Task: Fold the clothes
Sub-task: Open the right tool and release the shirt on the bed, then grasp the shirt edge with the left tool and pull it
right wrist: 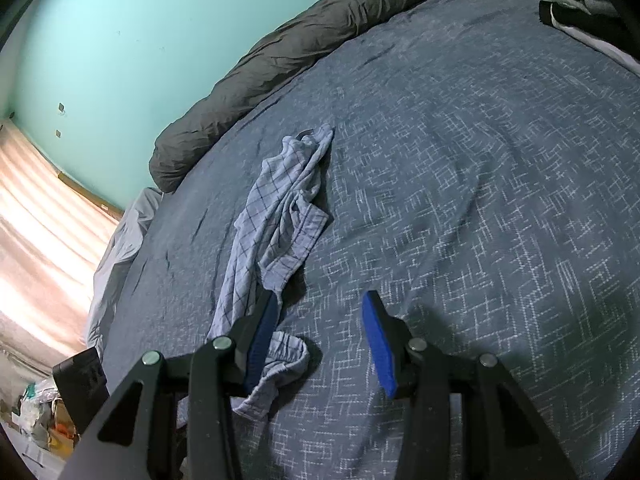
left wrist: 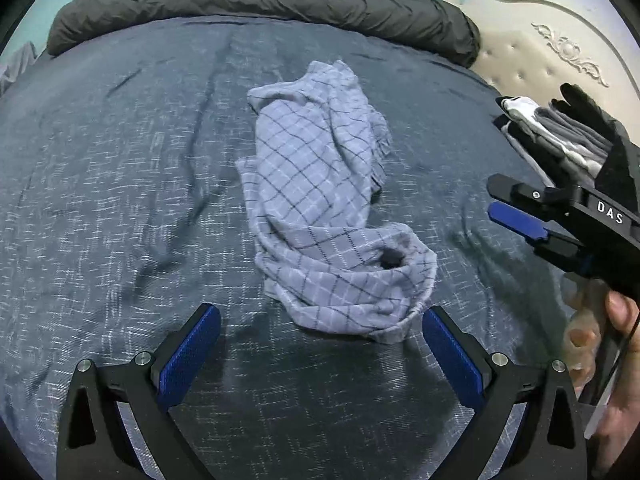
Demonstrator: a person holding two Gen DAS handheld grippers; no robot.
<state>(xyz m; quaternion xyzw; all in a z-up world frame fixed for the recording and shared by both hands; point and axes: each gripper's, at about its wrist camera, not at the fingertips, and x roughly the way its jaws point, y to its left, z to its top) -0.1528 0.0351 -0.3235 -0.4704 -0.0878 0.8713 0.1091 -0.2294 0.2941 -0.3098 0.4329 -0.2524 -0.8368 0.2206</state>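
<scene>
Nearest the checked garment (left wrist: 320, 204), which lies crumpled and unfolded mid-bed, the left claw (left wrist: 320, 344) and right claw (right wrist: 320, 340) hover with jaws apart, empty, while beyond the garment a folded pile (left wrist: 560, 140) suggests earlier pieces are done.

Left gripper (left wrist: 320, 330): 2 black triangular fingers (left wrist: 180, 364) with cut-out windows, each lined with a ribbed blue pad and fixed by 2 round silver screws. Right gripper (right wrist: 322, 334): the same build, black arms with blue pads and silver screw heads; seen from the left wrist view, its black body carries the white letters "DAS". A bare hand (left wrist: 608, 344) grips its handle, beside a thin black cable.
</scene>
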